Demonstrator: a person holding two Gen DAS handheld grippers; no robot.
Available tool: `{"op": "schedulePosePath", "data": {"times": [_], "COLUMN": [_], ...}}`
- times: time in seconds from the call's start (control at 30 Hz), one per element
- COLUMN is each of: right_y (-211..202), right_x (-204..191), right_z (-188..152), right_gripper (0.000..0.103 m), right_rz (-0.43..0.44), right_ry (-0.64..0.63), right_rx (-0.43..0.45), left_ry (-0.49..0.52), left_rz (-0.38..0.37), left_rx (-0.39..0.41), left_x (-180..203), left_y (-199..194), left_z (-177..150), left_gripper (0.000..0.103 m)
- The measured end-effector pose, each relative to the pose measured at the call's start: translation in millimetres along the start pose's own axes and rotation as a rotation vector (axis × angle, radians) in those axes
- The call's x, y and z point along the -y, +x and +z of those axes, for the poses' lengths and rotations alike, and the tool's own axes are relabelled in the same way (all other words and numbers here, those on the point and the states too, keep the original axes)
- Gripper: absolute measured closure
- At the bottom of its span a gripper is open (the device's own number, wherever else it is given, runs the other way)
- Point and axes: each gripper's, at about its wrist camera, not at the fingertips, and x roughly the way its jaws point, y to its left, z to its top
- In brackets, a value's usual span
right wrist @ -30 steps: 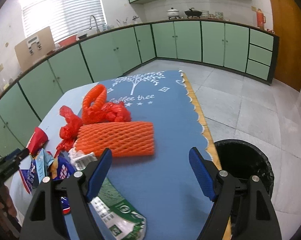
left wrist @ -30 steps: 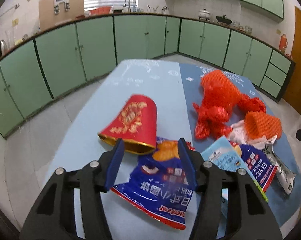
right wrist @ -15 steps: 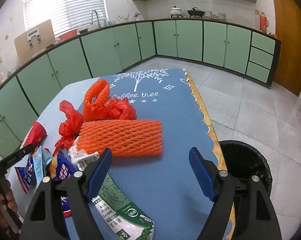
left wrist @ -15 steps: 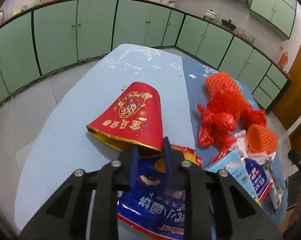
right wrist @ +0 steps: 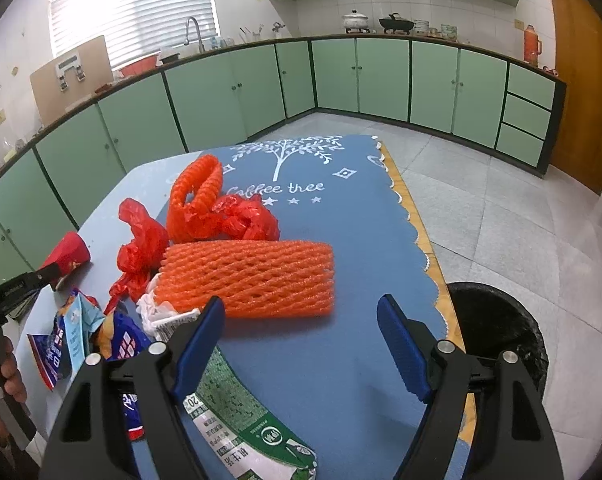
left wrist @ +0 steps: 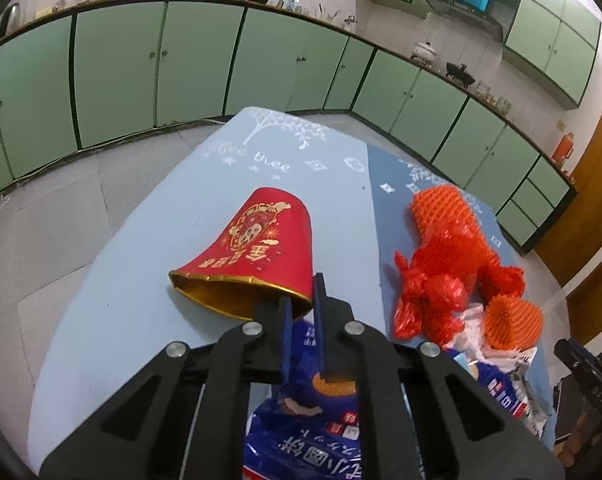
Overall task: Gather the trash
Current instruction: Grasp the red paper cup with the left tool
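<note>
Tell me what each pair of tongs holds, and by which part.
Left tongs pinch the red paper cup by its rim, one finger inside the mouth. Right tongs are open, holding nothing.

Paper cup (left wrist: pixel 257 256) on its side at table's (right wrist: pixel 341 360) left; snack bag (left wrist: pixel 313 432) just before it. Foam net (right wrist: pixel 249 278) mid-table, plastic bag (right wrist: pixel 141 248) behind-left, carton (right wrist: pixel 237 428) in front. Bin (right wrist: pixel 497 328) on floor, right of table.

Green carton (right wrist: pixel 253 432) cut off by lower edge, partly behind the right gripper (right wrist: pixel 301 344)
</note>
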Motion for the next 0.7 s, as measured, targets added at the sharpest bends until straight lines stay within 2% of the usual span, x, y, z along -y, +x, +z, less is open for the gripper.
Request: {"op": "schedulePosePath", "data": {"times": [0.33, 0.53, 0.63, 0.7], "right_y": [20, 36, 43, 48], "right_x": [9, 11, 8, 6], "right_z": [9, 12, 11, 9], "right_gripper": [0.030, 0.031, 0.050, 0.080], "right_rz": [-0.009, -0.008, 0.020, 0.058], "right_ry": [0.026, 0.032, 0.028, 0.026], "right_rx": [-0.018, -0.037, -0.058, -0.086], "left_ry": [0.078, 0.149, 0.168, 0.178], "left_rz": [-0.021, -0.034, -0.046, -0.056], "left_rx": [0.087, 0.095, 0.084, 0.073], "left_x": [29, 55, 64, 71], "left_y": [-17, -16, -11, -7], "left_z": [8, 4, 1, -1], "left_gripper": [0.096, 0.096, 0.096, 0.096]}}
